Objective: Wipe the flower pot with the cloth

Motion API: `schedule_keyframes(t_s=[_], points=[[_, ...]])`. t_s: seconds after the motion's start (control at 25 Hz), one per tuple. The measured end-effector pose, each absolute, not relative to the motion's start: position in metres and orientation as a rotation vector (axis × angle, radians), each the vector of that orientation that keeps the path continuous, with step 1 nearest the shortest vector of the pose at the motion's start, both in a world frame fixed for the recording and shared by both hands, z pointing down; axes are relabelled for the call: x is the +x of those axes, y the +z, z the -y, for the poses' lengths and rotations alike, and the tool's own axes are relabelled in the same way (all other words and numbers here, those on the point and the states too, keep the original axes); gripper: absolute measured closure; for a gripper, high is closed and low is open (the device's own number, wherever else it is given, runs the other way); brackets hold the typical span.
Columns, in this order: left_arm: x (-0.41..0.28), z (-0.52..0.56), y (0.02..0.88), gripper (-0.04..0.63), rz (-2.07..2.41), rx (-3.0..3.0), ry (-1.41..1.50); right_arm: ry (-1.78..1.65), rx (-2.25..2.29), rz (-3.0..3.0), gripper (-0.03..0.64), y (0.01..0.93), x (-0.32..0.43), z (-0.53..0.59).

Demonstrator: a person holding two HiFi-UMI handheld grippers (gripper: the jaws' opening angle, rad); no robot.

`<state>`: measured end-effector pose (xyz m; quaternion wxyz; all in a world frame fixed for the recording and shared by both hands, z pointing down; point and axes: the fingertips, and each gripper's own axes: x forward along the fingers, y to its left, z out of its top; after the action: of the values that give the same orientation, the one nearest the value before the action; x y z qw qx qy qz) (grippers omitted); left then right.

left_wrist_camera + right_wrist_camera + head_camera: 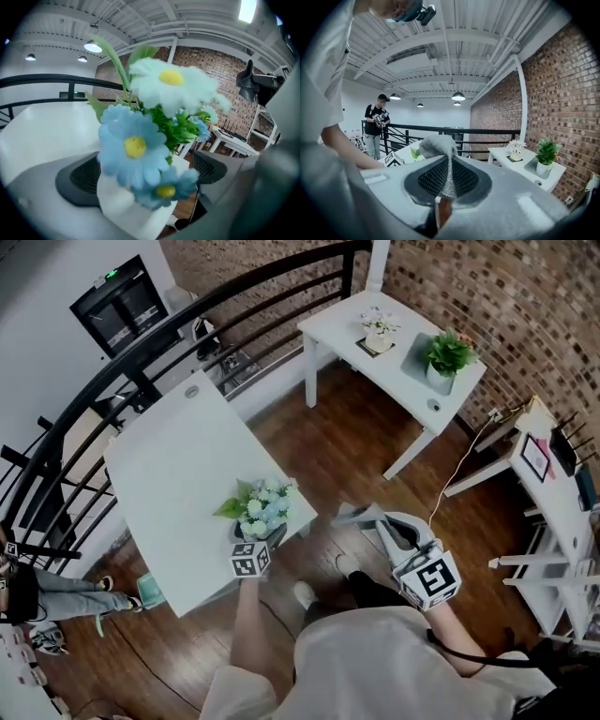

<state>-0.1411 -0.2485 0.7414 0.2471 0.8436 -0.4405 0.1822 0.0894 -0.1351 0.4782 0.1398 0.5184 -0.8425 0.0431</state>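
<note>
A white flower pot (123, 206) with blue and white artificial flowers (264, 509) stands at the near right corner of the white table (173, 474). My left gripper (255, 542) reaches it from the near side. In the left gripper view the jaws (145, 174) stand wide open around the pot, and a gap shows beside the right pad (211, 166). My right gripper (375, 521) hangs over the wooden floor to the right of the table, shut on a grey cloth (438, 146) that bunches up above its tips (449, 180). The cloth (356, 515) is apart from the pot.
A second white table (328, 326) at the back right carries a green plant (448, 354) and a small white flower arrangement (379, 331). A black railing (141, 357) curves behind the tables. A person (376, 125) stands by it. White shelving (553, 512) stands at the right.
</note>
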Motion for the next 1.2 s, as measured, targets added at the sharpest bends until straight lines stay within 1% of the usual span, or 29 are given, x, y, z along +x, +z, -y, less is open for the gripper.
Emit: schedule_keyframes(t_s=[0.08, 0.16, 0.24, 0.28, 0.48, 0.56, 0.72, 0.96, 1.08, 1.2], points=[[-0.135, 0.26, 0.746, -0.032, 1.177, 2.345, 0.56, 0.128, 1.515, 2.409, 0.611, 0.479, 0.099, 0.133], [-0.13, 0.271, 0.747, -0.013, 1.168, 2.382, 0.602, 0.125, 1.525, 2.394, 0.611, 0.479, 0.105, 0.131], [-0.125, 0.278, 0.745, 0.042, 1.143, 2.408, 0.619, 0.12, 1.531, 2.39, 0.611, 0.479, 0.108, 0.13], [-0.122, 0.279, 0.745, 0.082, 1.122, 2.415, 0.629, 0.12, 1.533, 2.389, 0.611, 0.479, 0.109, 0.131], [-0.117, 0.277, 0.744, 0.092, 1.046, 2.377, 0.705, 0.102, 1.514, 2.419, 0.611, 0.474, 0.102, 0.139], [-0.118, 0.277, 0.741, 0.094, 1.03, 2.326, 0.682, 0.094, 1.491, 2.442, 0.611, 0.471, 0.095, 0.144], [-0.124, 0.28, 0.732, 0.095, 1.032, 2.169, 0.499, 0.072, 1.45, 2.488, 0.611, 0.466, 0.08, 0.153], [-0.134, 0.276, 0.721, 0.1, 0.945, 1.868, 0.007, 0.044, 1.394, 2.55, 0.611, 0.461, 0.064, 0.167], [-0.131, 0.267, 0.699, 0.1, 0.895, 1.817, -0.13, 0.063, 1.371, 2.56, 0.611, 0.466, 0.06, 0.173], [-0.12, 0.257, 0.664, 0.1, 0.837, 1.815, -0.234, 0.093, 1.251, 2.594, 0.611, 0.477, 0.047, 0.179]])
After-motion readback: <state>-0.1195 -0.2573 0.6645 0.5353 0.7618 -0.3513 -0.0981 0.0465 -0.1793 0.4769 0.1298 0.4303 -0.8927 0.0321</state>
